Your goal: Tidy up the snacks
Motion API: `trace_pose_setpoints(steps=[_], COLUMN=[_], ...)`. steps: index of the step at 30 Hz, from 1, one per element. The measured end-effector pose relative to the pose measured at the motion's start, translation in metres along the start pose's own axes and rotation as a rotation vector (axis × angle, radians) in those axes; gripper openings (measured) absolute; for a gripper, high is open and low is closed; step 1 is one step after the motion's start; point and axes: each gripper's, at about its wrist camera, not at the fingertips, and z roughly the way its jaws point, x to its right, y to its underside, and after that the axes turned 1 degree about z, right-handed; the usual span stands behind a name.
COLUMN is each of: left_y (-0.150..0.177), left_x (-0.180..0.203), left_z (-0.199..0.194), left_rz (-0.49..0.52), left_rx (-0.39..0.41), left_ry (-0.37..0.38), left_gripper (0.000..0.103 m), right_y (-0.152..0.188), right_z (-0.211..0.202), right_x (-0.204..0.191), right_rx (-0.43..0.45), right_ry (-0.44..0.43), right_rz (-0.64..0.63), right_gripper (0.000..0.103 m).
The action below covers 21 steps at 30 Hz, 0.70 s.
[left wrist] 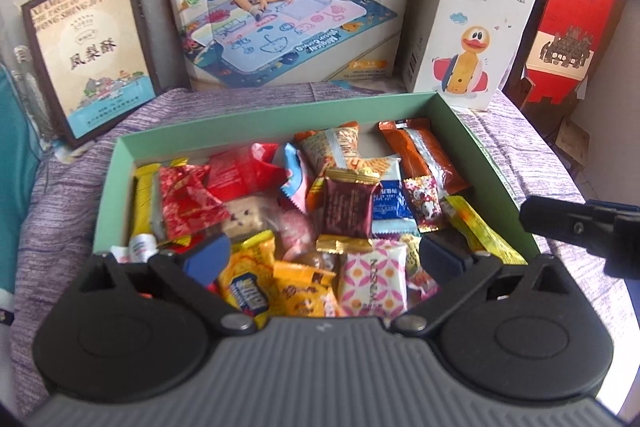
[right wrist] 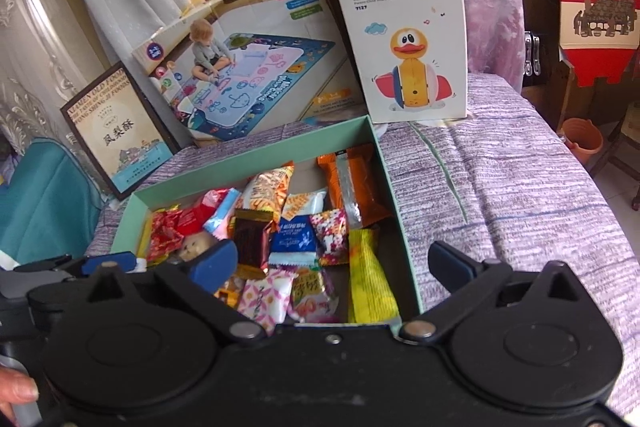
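An open mint-green box lies on the purple cloth, filled with several wrapped snacks. Among them are a maroon packet, a long orange packet, a pink-patterned white packet, a yellow packet and red packets. My left gripper hovers open over the box's near half with nothing held. In the right wrist view the same box sits below my right gripper, which is open and empty, its right finger outside the box's right wall. The maroon packet stands out there too.
Behind the box stand a framed pastry box, a play-mat box and a Roly-Poly Duck box. A red carton is at far right. Purple cloth stretches right of the box. A terracotta pot sits beyond its edge.
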Motion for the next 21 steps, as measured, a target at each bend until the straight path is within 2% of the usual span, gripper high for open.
trace_pose_setpoints(steps=[5,11,14,17,21], left_y=[0.018,0.04,0.054,0.073,0.098], left_x=[-0.009,-0.019,-0.03,-0.044,-0.059], left_z=[-0.043,-0.088,-0.103,-0.109,-0.11], left_rz=[-0.001,-0.006,-0.024,-0.044,-0.059], left_rx=[0.055,0.117,0.116,0.1,0.072], left_ry=[0.005,-0.038,-0.024,-0.016,-0.071], left_gripper=[0.103,0.103,0.103,0.103,0.103], right_y=[0.017,0.035,0.045,0.055,0.073], right_z=[-0.032,-0.063,-0.073,-0.075,-0.072], right_x=[-0.013,-0.038,-0.046,-0.05,-0.052], right_rx=[0.011,0.034,0.041,0.007,-0.042], right_ry=[-0.01,0.001,0.007,-0.001,0.023], right_rz=[-0.033,-0.111,-0.122,-0.114,-0.107], right_gripper=[0.103,0.103,0.103,0.103,0.103])
